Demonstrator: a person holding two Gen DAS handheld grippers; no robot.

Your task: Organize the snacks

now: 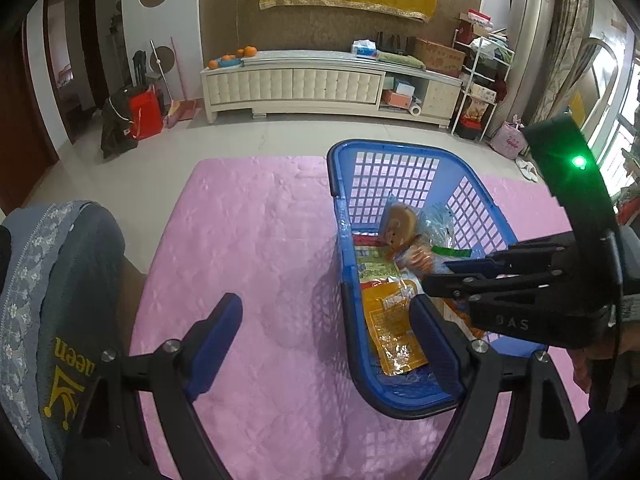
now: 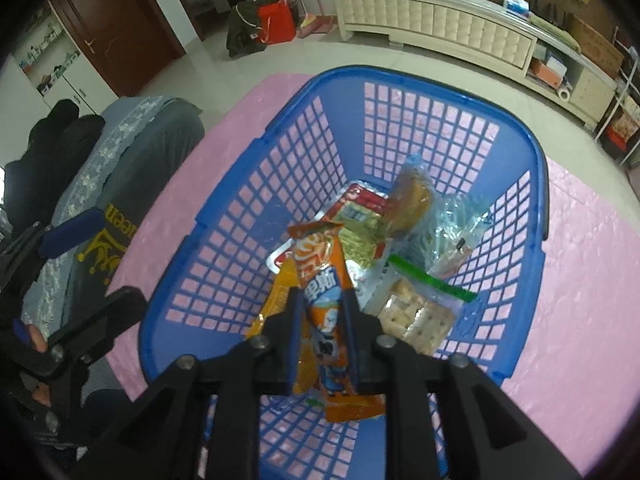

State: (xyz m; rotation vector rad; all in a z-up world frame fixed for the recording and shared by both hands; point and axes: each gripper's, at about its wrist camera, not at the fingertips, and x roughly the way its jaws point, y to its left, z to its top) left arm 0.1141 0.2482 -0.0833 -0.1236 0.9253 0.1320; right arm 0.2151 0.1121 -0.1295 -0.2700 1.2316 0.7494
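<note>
Here, the right tool (image 2: pixel 322 312) pinches an orange foil snack packet (image 2: pixel 320 276) above the blue plastic lattice basket (image 2: pixel 224 216), seemingly for release; the left tool (image 1: pixel 324 344) waits wide open, empty, over the pink-covered desk (image 1: pixel 256 240).

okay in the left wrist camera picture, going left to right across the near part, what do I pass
Grey-blue cushion → left gripper's left finger → bare pink tablecloth → blue basket with snack packets → right gripper reaching in from the right edge.
</note>
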